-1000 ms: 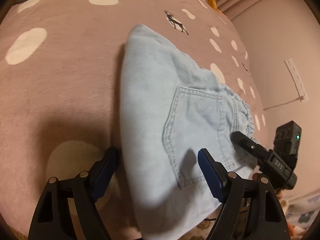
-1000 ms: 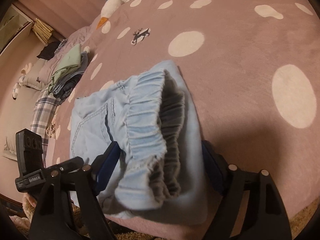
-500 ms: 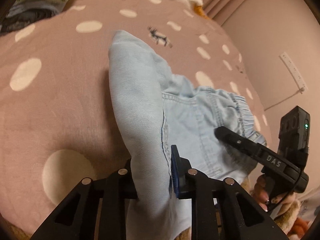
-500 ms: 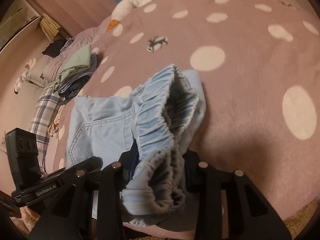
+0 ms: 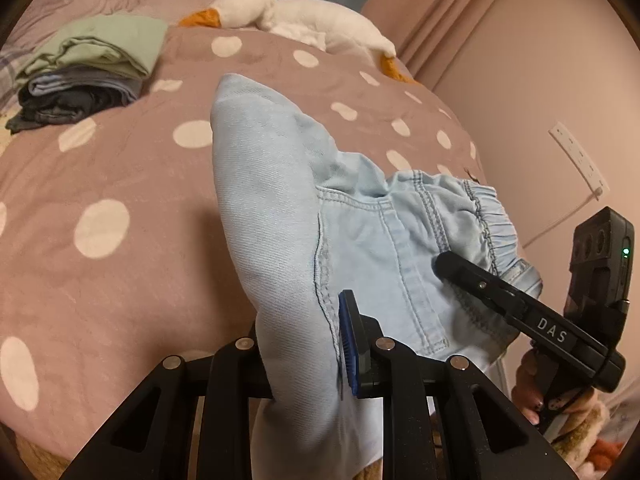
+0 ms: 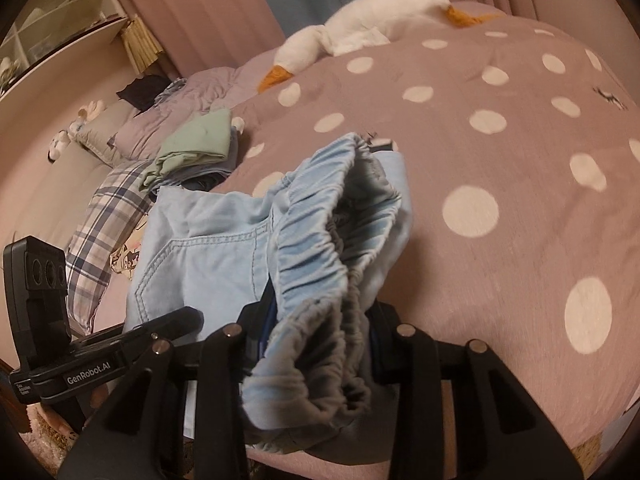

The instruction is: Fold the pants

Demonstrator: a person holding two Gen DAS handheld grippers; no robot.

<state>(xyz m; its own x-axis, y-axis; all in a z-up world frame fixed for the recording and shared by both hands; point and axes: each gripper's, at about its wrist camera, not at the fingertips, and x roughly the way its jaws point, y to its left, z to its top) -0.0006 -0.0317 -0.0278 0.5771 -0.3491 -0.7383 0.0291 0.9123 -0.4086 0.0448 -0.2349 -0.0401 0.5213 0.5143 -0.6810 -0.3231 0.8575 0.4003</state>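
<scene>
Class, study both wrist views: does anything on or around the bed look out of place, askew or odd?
Nothing stands out. The light blue pants are bunched only because the left gripper and right gripper pinch them. The folded clothes stack is tidy, and the plush goose lies by the curtains.

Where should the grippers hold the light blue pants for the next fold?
Keep the current holds. The left gripper is shut on the pants at the folded leg edge; the right gripper is shut on the gathered elastic waistband. Both come in from the near bed edge. Those thick, bunched ends probably slip less than the flat pocket panel.
</scene>
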